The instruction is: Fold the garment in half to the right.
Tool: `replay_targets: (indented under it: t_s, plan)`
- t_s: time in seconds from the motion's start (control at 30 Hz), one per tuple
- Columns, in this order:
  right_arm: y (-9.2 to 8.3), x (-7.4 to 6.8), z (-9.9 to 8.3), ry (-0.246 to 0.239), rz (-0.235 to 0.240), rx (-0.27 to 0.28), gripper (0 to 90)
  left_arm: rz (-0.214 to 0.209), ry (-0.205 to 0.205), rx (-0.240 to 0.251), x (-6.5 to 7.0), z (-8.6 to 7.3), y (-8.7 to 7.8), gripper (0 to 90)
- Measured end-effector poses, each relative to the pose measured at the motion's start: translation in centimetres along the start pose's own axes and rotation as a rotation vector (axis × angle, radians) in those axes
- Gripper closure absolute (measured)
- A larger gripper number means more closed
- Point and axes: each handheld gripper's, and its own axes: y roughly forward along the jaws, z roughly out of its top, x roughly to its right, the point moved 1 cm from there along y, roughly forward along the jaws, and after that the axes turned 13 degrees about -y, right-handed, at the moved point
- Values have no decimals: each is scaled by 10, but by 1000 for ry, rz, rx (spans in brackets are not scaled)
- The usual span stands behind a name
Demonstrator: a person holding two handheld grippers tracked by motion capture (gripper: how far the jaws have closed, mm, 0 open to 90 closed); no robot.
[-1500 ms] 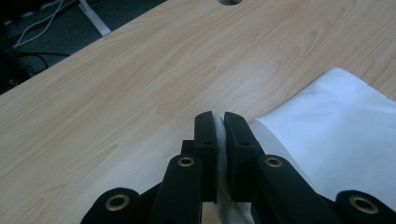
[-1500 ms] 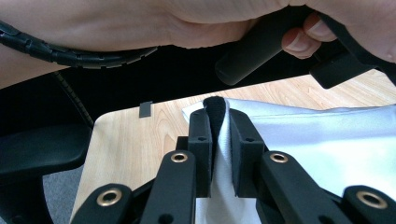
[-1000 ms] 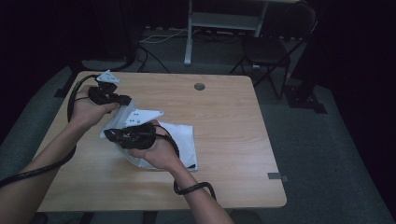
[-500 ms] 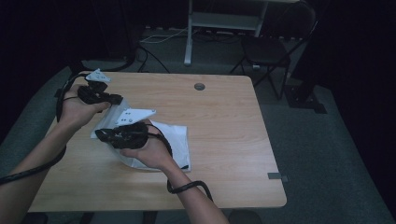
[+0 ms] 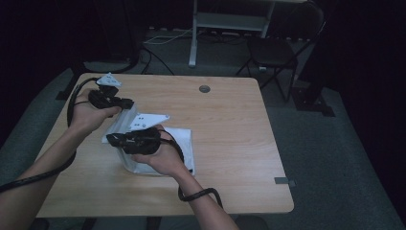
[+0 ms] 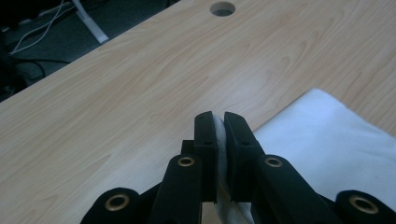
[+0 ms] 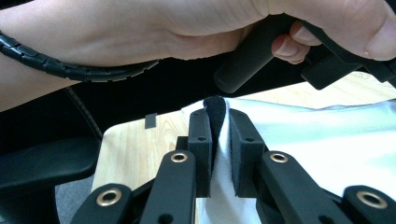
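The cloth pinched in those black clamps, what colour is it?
The cloth is plain white, with no pattern; the left gripper view shows it best.

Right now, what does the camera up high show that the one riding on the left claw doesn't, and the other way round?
The high view takes in both forearms, the right claw, the dark chair and the whole table. The left gripper view gives the close-up: the left claw shut on a fold of the white cloth. Both show the cloth, the light wood tabletop and its round hole.
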Motion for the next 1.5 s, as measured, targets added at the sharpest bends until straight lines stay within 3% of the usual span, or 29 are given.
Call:
replay_targets:
  t_s: [0.7, 1.5]
  plan:
    - [-35, 5, -18, 39, -46, -8, 806, -37, -15, 12, 21, 3, 26, 847]
    - [-54, 4, -35, 55, -69, -36, 804, -84, -25, 8, 39, -1, 51, 843]
